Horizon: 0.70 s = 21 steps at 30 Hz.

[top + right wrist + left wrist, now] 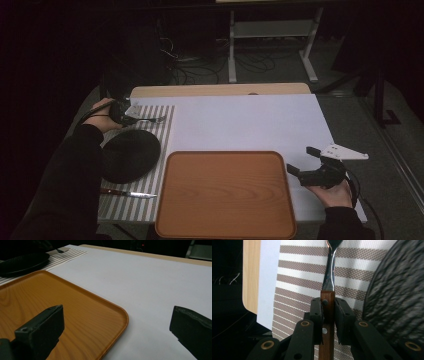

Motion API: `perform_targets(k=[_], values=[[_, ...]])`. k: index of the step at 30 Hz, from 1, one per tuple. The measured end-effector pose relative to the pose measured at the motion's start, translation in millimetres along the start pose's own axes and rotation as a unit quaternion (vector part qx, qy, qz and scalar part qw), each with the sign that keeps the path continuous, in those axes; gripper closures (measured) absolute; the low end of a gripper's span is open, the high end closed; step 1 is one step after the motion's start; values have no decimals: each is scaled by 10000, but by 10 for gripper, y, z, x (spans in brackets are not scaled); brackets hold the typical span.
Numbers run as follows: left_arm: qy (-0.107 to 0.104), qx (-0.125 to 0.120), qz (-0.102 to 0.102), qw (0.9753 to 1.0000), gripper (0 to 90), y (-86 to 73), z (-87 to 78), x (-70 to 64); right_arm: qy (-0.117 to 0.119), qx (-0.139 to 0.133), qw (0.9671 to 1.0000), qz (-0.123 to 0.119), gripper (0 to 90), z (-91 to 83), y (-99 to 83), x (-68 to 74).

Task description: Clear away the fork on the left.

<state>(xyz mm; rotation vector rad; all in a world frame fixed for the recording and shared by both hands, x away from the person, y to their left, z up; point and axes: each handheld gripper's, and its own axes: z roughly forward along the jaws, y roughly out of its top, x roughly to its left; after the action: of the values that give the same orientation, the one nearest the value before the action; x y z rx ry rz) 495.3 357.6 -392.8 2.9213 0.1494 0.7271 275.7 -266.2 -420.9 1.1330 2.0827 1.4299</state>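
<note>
My left gripper is at the far left of the table, over the striped placemat. It is shut on a fork whose tines point right. In the left gripper view the jaws clamp the fork's wooden handle, and its metal neck runs up over the stripes. The black plate lies just in front of the fork, and a knife lies nearer me on the placemat. My right gripper hovers open at the tray's right edge, with nothing between its fingers.
A wooden tray sits front and centre on the white mat; its corner rim lies between the right jaws. The black plate is to the right in the left gripper view. The table's far wooden edge borders a dark floor with cables.
</note>
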Motion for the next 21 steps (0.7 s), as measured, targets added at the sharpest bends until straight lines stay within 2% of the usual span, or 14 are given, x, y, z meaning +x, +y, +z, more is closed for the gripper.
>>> perform_targets(k=[8,14,16,18,21], values=[[146,-106,-129,9998,771,0,-310,8,34,17,10000,-17,0,18,3,22],[174,-265,-262,9992,771,22,-528,-67,46,20,10000,-29,0,20,6,27],[191,-260,-245,9992,771,30,-563,-80,60,38,10000,-30,0,24,6,28],[201,-376,-277,9987,771,50,-655,-128,68,47,10000,-26,0,27,7,30],[216,-409,-209,9987,771,80,-731,-186,69,52,10000,-24,0,30,6,30]])
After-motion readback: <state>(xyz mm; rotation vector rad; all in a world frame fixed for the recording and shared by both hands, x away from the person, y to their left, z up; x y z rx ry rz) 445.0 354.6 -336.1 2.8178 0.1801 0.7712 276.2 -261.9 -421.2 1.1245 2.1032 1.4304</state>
